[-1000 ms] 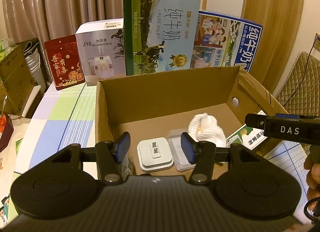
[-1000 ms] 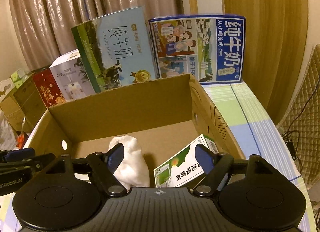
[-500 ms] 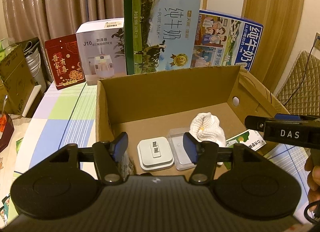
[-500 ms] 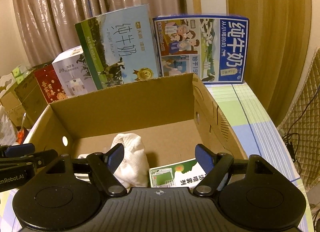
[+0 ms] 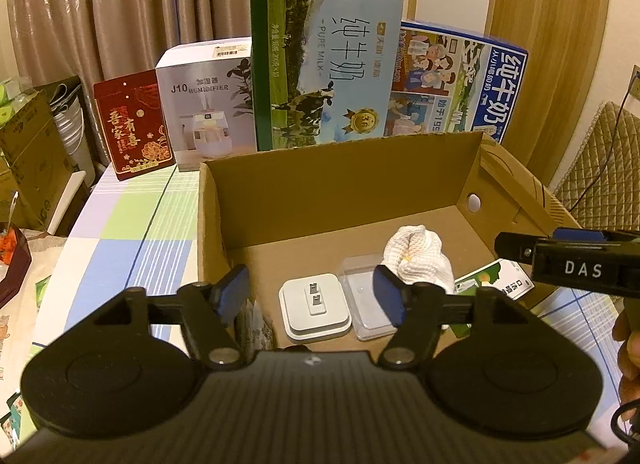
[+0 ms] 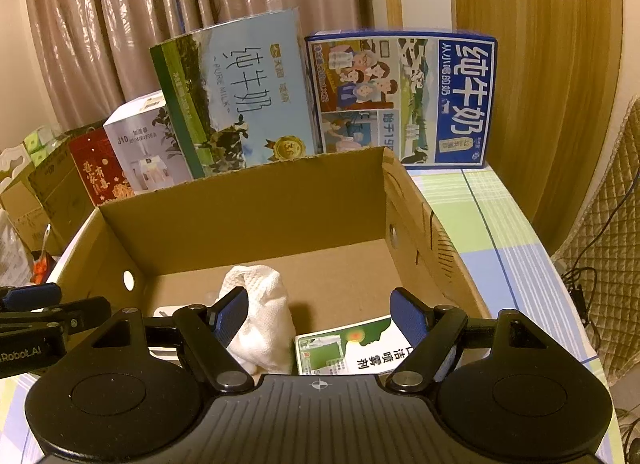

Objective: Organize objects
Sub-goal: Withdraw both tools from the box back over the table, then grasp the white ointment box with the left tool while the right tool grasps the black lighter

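- left gripper (image 5: 314,296) hangs at the near edge of the box (image 5: 344,192), its blue pads wide apart and holding nothing.
- right gripper (image 6: 320,314) is likewise spread wide and empty, over the near right part of the box.
- on the box floor, nearest the left gripper, lies a white case (image 5: 316,306) with two small dark parts on top; touching its right side is a clear lid (image 5: 366,296).
- a crumpled white cloth (image 5: 418,254) sits just behind the clear lid, near the middle of the floor.
- a green-and-white pack (image 6: 352,352) lies flat in the near right corner, just beside the cloth.
- a crinkly packet (image 5: 254,318) stands against the box's near left wall; what it is i cannot tell.
- the box is open-topped brown cardboard, with a round hole in each side wall.
- it rests on a table (image 5: 116,240) covered by a checked cloth in green, blue and white.
- behind the box a row stands upright: a red carton (image 5: 134,124), a white humidifier box (image 5: 204,104), a tall green-and-blue milk box (image 5: 324,72), and a blue milk box (image 6: 400,100) lying on its side.
- beige curtains (image 5: 140,4) hang behind the row; a wooden panel (image 6: 536,64) fills the right side.
- a quilted chair (image 5: 600,168) stands right of the table, with cables near it.
- to the left, off the table, are a cardboard carton (image 5: 28,168) and stacked white bowls (image 5: 74,120).
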